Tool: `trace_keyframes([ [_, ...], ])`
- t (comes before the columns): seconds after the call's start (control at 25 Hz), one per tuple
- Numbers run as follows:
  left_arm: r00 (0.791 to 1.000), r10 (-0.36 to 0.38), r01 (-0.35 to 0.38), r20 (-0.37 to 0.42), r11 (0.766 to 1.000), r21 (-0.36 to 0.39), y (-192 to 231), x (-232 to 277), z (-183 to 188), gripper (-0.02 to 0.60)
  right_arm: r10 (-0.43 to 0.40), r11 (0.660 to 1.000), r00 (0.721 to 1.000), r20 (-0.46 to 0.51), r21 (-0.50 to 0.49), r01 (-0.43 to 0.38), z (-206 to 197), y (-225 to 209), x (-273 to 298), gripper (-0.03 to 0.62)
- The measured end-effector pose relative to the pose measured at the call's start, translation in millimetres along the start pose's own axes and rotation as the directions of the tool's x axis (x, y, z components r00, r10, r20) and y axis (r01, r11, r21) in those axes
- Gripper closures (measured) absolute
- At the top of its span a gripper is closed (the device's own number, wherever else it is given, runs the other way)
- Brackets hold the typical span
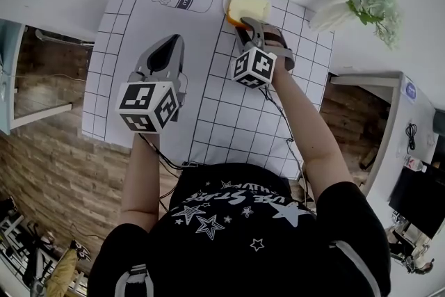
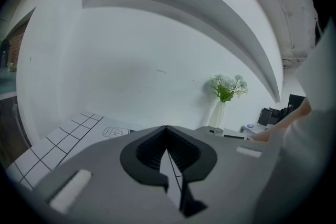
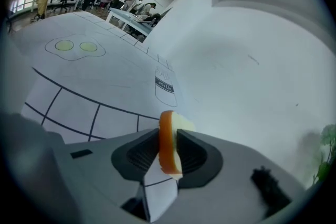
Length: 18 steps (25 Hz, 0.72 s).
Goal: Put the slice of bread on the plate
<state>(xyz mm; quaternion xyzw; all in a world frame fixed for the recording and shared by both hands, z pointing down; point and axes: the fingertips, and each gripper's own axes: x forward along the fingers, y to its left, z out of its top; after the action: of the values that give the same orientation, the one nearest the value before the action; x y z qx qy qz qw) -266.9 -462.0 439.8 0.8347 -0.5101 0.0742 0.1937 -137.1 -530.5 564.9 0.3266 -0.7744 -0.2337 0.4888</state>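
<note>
Upper centre, the right claw [image 1: 243, 24] pinches the slice of bread [image 1: 250, 3] by its crust at the white plate [image 1: 227, 3]. The left claw [image 1: 172, 42] is pressed together and empty.

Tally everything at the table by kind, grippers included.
Grippers: 2 (left gripper, right gripper)
Slice of bread: 1
Plate: 1
Vase of flowers: 1
Grid mat: 1
Total: 6
</note>
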Motion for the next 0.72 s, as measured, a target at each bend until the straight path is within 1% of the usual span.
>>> trace_keyframes([
  [0.16, 1.000, -0.008, 0.007, -0.003, 1.000, -0.008, -3, -4, -4, 0.574, 0.018, 1.000, 1.000, -0.010, 0.017, -0.017, -5, 7, 3, 0.480],
  [0.24, 1.000, -0.010, 0.009, -0.004, 1.000, -0.012, -3, -5, -6, 0.574, 0.035, 0.999, 0.999, -0.033, 0.025, -0.034, -7, 10, 5, 0.476],
  [0.36, 1.000, -0.011, 0.011, -0.001, 1.000, -0.020, -4, -8, -8, 0.574, 0.038, 0.999, 0.997, -0.063, 0.025, -0.037, -9, 12, 5, 0.470],
  [0.48, 1.000, -0.013, 0.012, -0.001, 1.000, -0.025, -3, -9, -11, 0.574, 0.076, 0.995, 0.995, -0.060, 0.071, -0.072, -7, 17, 6, 0.456],
  [0.52, 1.000, -0.013, 0.013, -0.003, 1.000, -0.026, -2, -9, -12, 0.574, 0.089, 0.993, 0.995, -0.055, 0.089, -0.084, -6, 18, 5, 0.441],
  [0.6, 1.000, -0.007, 0.007, -0.003, 1.000, -0.022, -1, -9, -12, 0.574, 0.087, 0.992, 0.995, -0.055, 0.101, -0.081, -7, 16, 2, 0.431],
  [0.72, 1.000, 0.018, -0.018, -0.002, 1.000, 0.009, 0, -14, -13, 0.574, 0.068, 0.990, 0.996, -0.050, 0.129, -0.062, -5, 11, -6, 0.431],
])
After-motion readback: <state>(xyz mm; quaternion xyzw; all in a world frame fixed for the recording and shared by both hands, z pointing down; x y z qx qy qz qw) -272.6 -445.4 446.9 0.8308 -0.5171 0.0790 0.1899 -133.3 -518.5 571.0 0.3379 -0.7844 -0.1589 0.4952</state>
